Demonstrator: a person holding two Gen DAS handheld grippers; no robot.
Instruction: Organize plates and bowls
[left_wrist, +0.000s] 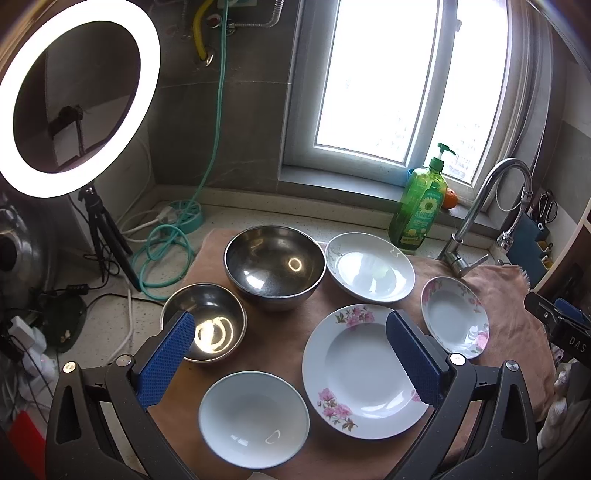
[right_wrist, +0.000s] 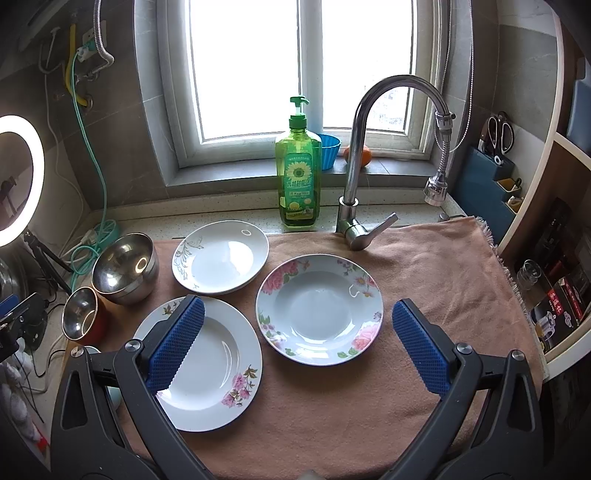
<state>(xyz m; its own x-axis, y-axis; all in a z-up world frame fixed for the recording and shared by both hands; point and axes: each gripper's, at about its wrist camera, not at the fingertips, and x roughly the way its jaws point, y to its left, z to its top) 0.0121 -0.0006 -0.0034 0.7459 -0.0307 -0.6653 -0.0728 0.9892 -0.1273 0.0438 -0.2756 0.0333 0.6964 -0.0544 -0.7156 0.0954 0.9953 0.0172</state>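
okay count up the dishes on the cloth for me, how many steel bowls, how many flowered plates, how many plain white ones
Steel bowls: 2, the big one and the small one.
Patterned plates: 3, the large plate, the pink-rimmed plate and the grey-sprig plate.
Plain white bowl: 1.
Total: 6.

I saw green soap bottle (right_wrist: 297, 173) beside faucet (right_wrist: 364, 155) | orange (right_wrist: 357, 155), blue cup (right_wrist: 330, 150) on sill | ring light (left_wrist: 79, 98) stood left | towel (right_wrist: 436, 273) covered counter.
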